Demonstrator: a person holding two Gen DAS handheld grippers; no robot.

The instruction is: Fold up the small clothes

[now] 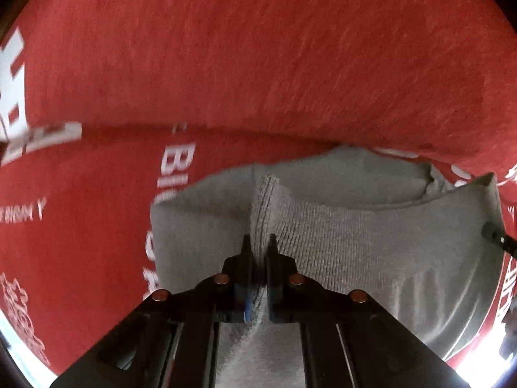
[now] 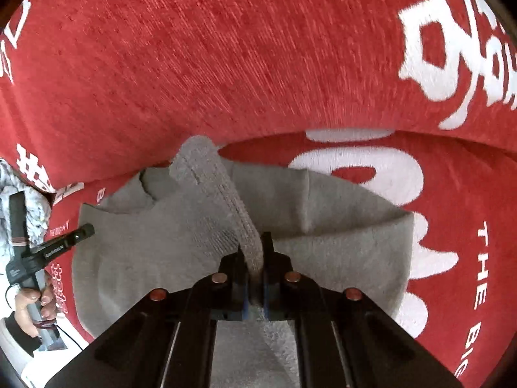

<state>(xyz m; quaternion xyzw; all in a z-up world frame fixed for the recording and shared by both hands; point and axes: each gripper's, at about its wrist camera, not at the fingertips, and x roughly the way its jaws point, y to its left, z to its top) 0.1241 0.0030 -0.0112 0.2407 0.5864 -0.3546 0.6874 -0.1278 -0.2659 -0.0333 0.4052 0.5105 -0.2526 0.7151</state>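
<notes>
On the red cloth with white lettering point(image 1: 258, 64), both the left gripper point(image 1: 258, 242) and right gripper point(image 2: 255, 242) have their fingers pinched shut on the grey knitted sock point(image 1: 355, 232).

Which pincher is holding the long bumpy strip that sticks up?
The right gripper: it is shut on the ribbed grey strip rising from the garment. The left gripper pinches only a low stitched fold of it.

Black grippers point(image 1: 258, 242) point(image 2: 255, 245) — angular linkage arms, copper-coloured round rivets, blue pads. A hand point(image 2: 30, 304) in a dark sleeve point(image 2: 19, 333) — thin cable beside it.
</notes>
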